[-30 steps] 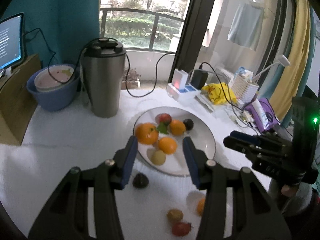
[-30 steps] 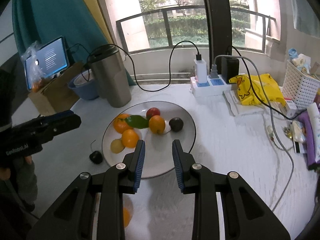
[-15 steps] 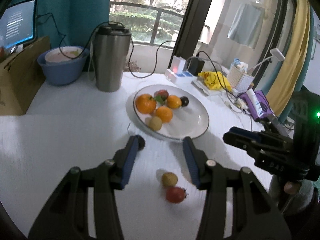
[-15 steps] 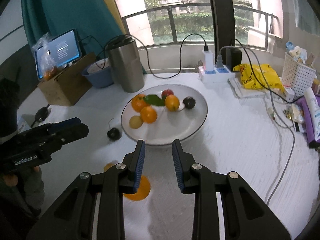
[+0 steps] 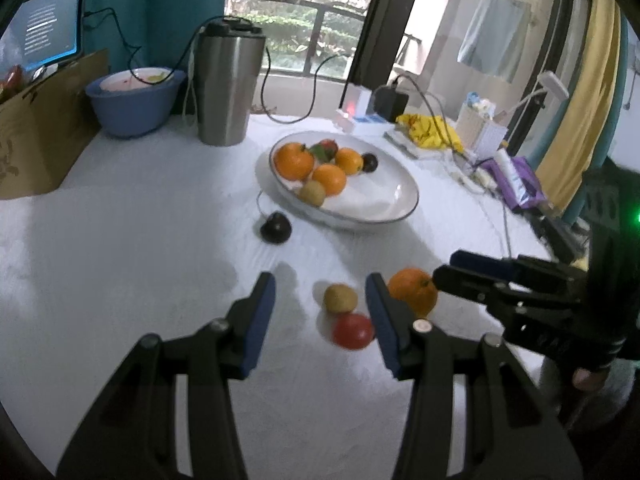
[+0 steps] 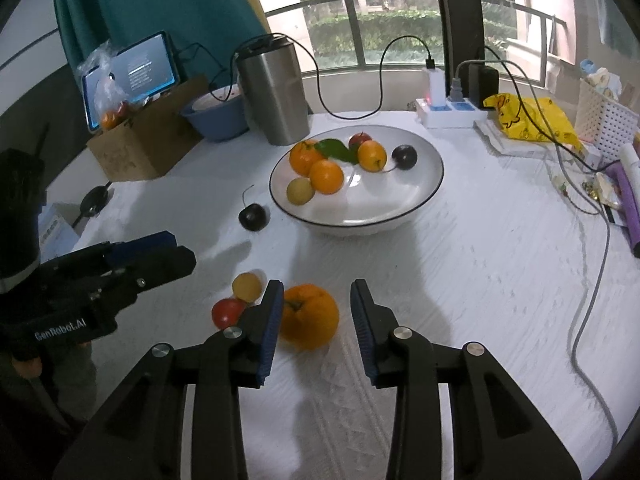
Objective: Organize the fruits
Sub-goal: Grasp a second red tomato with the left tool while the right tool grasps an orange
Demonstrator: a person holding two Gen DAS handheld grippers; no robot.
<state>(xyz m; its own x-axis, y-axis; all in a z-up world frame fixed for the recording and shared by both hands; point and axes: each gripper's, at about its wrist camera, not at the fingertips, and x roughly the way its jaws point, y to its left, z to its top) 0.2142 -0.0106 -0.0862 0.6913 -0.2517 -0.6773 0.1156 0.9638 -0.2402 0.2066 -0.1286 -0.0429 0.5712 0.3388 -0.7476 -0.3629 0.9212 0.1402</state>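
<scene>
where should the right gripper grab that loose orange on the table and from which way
Grip the orange across its widest middle, coming straight ahead and down from the near side, where the open right gripper already frames it. It is round, stem turned sideways toward the left finger, so any equator works. The red fruit sits close left; keep that finger tight to the orange.

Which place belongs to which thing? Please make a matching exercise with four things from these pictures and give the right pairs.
Things:
1. loose orange
2. red fruit
3. dark fruit with a stem
4. green leaf

Places:
A. on the plate, among the oranges
B. on the table, alone, just left of the plate
C. between the open fingers of the right gripper
D. on the table, next to the small yellow fruit

Pairs: 1-C, 2-D, 3-B, 4-A
</scene>
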